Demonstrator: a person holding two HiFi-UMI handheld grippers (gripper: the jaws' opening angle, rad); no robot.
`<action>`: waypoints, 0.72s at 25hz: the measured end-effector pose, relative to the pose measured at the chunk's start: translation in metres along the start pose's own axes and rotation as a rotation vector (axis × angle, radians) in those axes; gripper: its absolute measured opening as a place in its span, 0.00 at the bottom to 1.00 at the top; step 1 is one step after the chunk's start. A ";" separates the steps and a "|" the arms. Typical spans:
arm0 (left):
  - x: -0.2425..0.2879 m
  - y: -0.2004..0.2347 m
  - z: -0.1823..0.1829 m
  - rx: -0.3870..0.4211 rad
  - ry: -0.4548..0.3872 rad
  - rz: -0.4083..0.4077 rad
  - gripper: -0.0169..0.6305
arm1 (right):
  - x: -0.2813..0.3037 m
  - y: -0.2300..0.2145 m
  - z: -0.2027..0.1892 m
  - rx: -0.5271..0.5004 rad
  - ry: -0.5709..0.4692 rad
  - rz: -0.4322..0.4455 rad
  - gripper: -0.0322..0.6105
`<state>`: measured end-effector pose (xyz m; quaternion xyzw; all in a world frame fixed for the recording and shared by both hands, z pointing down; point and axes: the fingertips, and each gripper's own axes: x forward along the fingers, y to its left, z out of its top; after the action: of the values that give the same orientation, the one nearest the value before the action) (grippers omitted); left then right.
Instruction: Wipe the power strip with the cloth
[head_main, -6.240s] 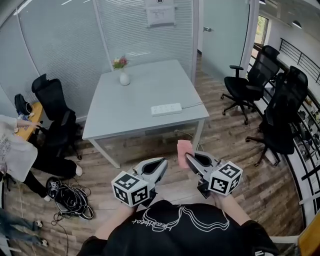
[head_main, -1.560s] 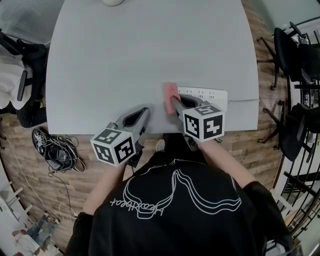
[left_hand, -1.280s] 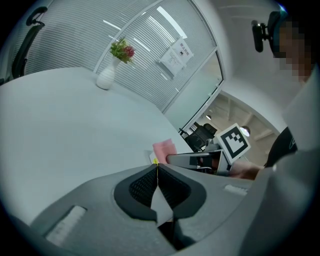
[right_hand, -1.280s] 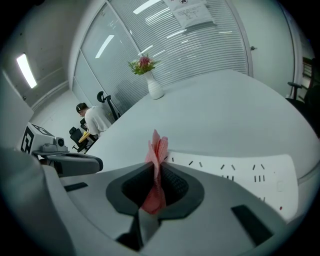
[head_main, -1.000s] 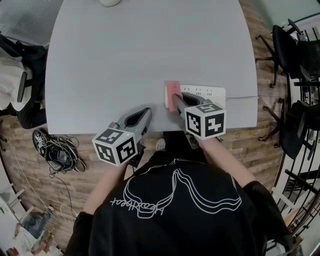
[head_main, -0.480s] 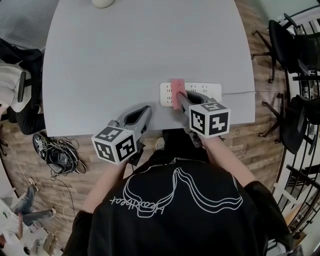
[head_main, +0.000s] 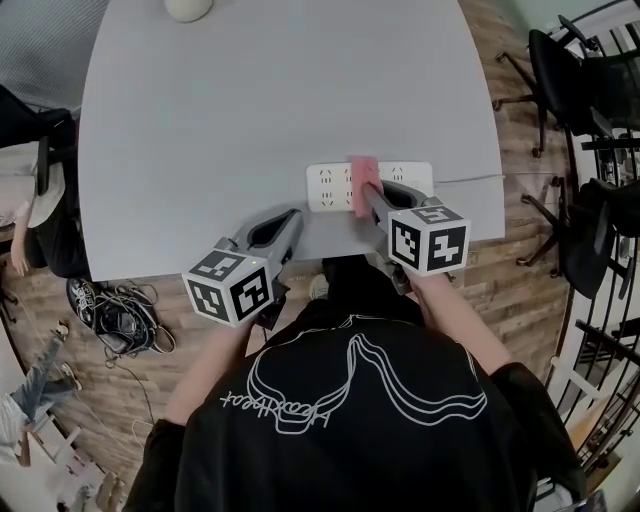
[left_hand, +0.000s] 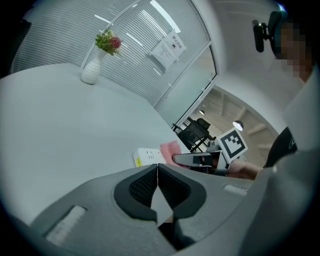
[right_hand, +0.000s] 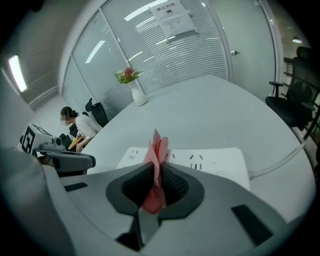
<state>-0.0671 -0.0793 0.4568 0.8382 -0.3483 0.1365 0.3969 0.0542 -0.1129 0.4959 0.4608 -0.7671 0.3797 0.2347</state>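
Head view looks down on a big gray table. A white power strip lies flat near the close edge of the table, a bit to the right. The right gripper is squeezed tight on a pink cloth. The cloth sits over the middle of the power strip, with plug holes showing on both sides of it. The left gripper hangs over the close edge of the table, to the left of the strip and not touching it. Its jaws are pressed together with nothing between them. A white cord runs from the strip's right end to the table's right edge. A white vase stands at the far side.
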 end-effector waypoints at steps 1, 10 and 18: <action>0.002 -0.001 0.000 0.003 0.002 -0.003 0.05 | -0.002 -0.002 0.000 0.007 -0.003 -0.001 0.13; 0.015 -0.015 -0.001 0.023 0.023 -0.029 0.05 | -0.019 -0.025 -0.006 0.058 -0.026 -0.024 0.12; 0.024 -0.027 -0.003 0.031 0.037 -0.037 0.05 | -0.036 -0.050 -0.010 0.104 -0.038 -0.040 0.12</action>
<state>-0.0309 -0.0763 0.4560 0.8480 -0.3231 0.1500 0.3925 0.1158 -0.0999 0.4948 0.4948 -0.7413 0.4052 0.2034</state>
